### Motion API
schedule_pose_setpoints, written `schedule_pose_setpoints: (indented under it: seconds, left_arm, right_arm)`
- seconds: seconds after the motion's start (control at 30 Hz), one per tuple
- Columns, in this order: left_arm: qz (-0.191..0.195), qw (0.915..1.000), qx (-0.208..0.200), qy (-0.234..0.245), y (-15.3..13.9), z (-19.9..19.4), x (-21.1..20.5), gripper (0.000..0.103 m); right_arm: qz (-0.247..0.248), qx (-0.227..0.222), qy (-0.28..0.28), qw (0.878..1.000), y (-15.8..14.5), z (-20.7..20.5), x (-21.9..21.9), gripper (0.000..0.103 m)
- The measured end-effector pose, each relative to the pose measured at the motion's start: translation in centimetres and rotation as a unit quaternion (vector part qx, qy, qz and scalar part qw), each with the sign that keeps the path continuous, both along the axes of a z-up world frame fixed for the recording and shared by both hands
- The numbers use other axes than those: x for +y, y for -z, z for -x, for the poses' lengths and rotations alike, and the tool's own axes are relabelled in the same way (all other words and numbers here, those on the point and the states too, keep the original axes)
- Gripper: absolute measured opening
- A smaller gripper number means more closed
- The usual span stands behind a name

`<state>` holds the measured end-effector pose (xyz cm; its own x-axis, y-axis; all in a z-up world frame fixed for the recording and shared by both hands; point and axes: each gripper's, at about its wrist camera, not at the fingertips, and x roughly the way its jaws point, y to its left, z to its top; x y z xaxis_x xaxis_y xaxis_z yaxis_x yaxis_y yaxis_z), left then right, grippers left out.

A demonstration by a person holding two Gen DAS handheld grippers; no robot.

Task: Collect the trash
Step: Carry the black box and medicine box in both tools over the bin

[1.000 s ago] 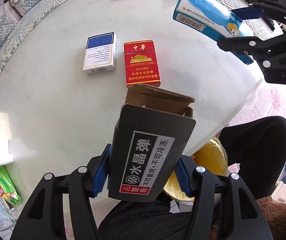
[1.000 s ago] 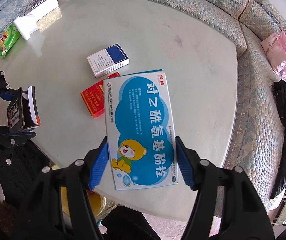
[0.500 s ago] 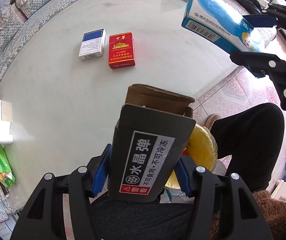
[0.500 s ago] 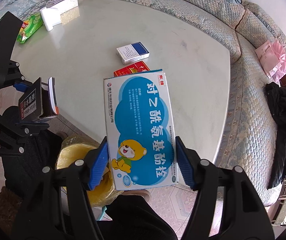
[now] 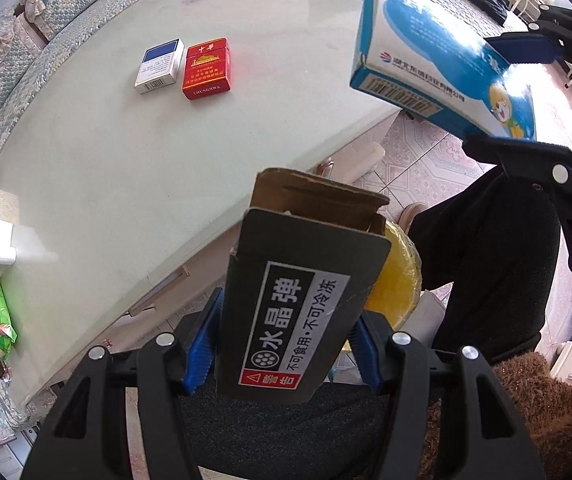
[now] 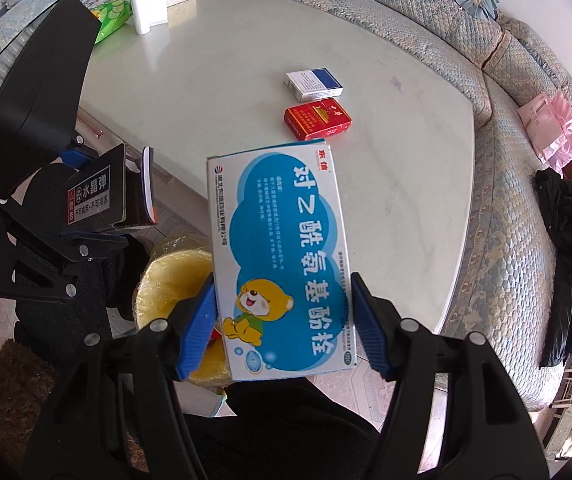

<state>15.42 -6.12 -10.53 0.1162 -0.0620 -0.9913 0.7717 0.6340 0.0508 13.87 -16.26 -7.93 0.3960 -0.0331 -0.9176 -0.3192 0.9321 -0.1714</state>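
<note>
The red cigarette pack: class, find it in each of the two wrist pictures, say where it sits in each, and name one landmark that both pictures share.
Left wrist view: the red cigarette pack lies flat on the table, upper left of the picture, to the right of the white and blue pack.
Right wrist view: the same pack lies above centre, just below the white and blue pack.
Shared landmark: the yellow-lined bin beside the table edge.

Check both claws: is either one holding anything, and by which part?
Both hold. The left claw clamps the black carton by its two side walls at the closed end. The right claw clamps the blue medicine box by its long edges near the bear end.
</note>
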Motion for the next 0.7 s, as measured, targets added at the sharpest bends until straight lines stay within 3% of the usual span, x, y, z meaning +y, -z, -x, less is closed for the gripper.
schedule_pose_setpoints:
  seconds: [0.7]
  left_arm:
    - [-0.008,0.9998,0.016,0.001,5.7,3.2,0.6,0.057]
  right_arm:
    - [0.000,0.031,-0.015,0.999,5.5,4.5,2.2,0.063]
